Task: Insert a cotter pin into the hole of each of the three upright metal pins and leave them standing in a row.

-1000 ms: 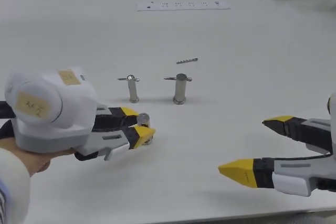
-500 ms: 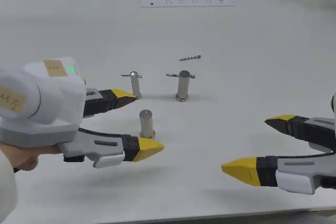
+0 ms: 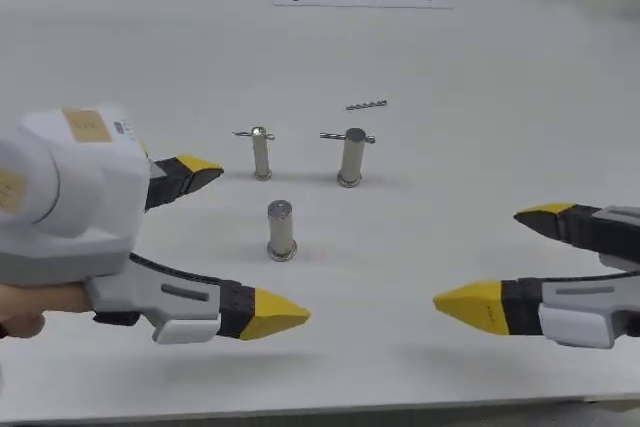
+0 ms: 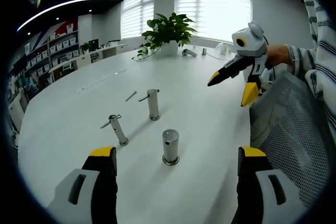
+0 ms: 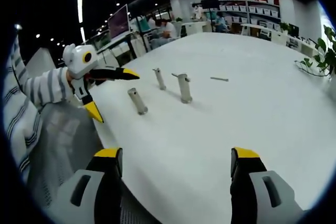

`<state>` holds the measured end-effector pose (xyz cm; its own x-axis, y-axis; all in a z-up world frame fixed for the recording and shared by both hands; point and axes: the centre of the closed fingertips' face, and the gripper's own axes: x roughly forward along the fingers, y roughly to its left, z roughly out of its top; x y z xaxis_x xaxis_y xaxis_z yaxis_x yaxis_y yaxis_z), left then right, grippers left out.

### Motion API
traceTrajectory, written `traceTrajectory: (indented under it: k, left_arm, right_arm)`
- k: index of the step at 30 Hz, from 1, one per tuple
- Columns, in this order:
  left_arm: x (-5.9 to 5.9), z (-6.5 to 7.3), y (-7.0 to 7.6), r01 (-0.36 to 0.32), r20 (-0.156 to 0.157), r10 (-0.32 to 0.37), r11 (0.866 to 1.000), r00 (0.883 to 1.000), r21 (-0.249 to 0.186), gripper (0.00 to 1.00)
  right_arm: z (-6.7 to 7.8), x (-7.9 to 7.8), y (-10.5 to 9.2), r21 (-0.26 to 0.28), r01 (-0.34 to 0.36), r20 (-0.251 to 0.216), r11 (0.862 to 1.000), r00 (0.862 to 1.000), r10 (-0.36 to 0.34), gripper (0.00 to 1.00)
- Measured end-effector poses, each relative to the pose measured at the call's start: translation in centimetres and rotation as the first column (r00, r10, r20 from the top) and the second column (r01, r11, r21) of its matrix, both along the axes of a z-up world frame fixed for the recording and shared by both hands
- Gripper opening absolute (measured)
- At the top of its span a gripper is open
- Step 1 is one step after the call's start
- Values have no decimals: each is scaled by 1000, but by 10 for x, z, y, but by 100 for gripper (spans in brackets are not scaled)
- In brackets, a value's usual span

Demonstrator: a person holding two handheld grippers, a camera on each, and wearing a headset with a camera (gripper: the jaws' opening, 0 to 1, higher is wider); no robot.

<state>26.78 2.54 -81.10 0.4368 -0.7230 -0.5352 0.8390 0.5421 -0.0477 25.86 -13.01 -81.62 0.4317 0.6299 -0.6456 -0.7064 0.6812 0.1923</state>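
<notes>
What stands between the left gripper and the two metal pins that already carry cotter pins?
The third metal pin, upright with no cotter pin, just ahead of the open left gripper; the left gripper view shows it plainly.

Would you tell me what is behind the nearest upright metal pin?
A left pin and a right pin, each carrying a cotter pin through its top; a loose cotter pin lies beyond. Nothing covers them.

The pins (image 3: 281, 230) are smooth, satin metal. The table (image 3: 480, 97) is matt white. The left gripper (image 3: 258, 243) and right gripper (image 3: 480, 257) have glossy plastic shells.
</notes>
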Motion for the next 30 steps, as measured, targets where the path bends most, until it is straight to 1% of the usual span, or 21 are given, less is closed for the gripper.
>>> traceTrajectory:
  k: [2,3,4,5,6,8,10,11,12,13,15,17,18,22,25,26,27,28,29,30]
  left_arm:
    - [-3,4,-2,-7,-14,7,1000,1000,-27,99]
    - [-4,6,-3,-6,-14,5,999,1000,-33,99]
    - [-7,6,-4,-4,-24,3,999,1000,-38,99]
    - [-8,6,-4,-3,-27,2,999,1000,-38,99]
    - [-9,6,-3,-4,-32,3,999,999,-36,99]
    - [-13,3,-2,-5,-46,3,999,999,-32,99]
    - [-15,1,-1,-7,-53,5,1000,999,-28,99]
    - [-17,-2,2,-14,-63,13,1000,998,-18,99]
    - [-17,-4,4,-21,-71,21,1000,997,-9,99]
    - [-18,-6,6,-23,-71,23,1000,997,-4,99]
    - [-19,-6,8,-27,-72,27,1000,997,-1,99]
    - [-20,-1,9,-34,-69,33,999,997,-11,99]
    - [-19,0,9,-37,-68,36,999,997,-12,99]
    - [-17,3,12,-61,-64,59,998,996,-16,99]
    - [-16,4,14,-76,-64,74,997,995,-22,99]
    - [-18,3,14,-77,-69,75,997,995,-27,98]
    - [-19,3,14,-77,-73,74,997,995,-31,96]
    - [-21,2,14,-82,-86,79,996,993,-34,95]
    - [-21,1,14,-85,-91,81,996,993,-36,95]
    - [-23,1,14,-85,-92,81,996,992,-37,96]
  right_arm:
    - [0,4,-3,-15,-16,-4,1000,1000,16,86]
    - [0,8,-5,-28,-28,-3,999,1000,28,86]
    - [1,10,-6,-38,-36,-3,999,999,35,86]
    - [1,14,-8,-53,-45,-2,998,999,45,86]
    - [1,16,-9,-58,-49,-2,997,999,49,86]
    - [3,23,-13,-80,-68,-5,994,998,68,86]
    - [5,32,-17,-113,-100,-9,989,995,100,86]
    - [7,39,-19,-138,-120,-6,983,993,121,86]
    - [8,43,-19,-149,-131,-3,980,991,132,86]
    - [11,48,-19,-158,-139,-3,978,990,141,86]
    - [16,59,-18,-179,-168,4,969,985,171,86]
    - [19,70,-17,-208,-200,12,957,978,207,86]
    - [20,75,-15,-228,-223,13,948,973,232,86]
    - [20,97,-14,-277,-274,9,921,958,288,85]
    - [20,106,-9,-294,-297,2,909,950,311,84]
    - [20,110,-7,-297,-301,0,906,949,315,83]
    - [20,117,-4,-304,-312,0,900,945,328,83]
    - [20,120,-2,-307,-319,0,897,942,335,82]
    - [20,124,1,-311,-329,-2,892,938,346,82]
    - [20,126,2,-313,-332,-3,890,937,349,82]
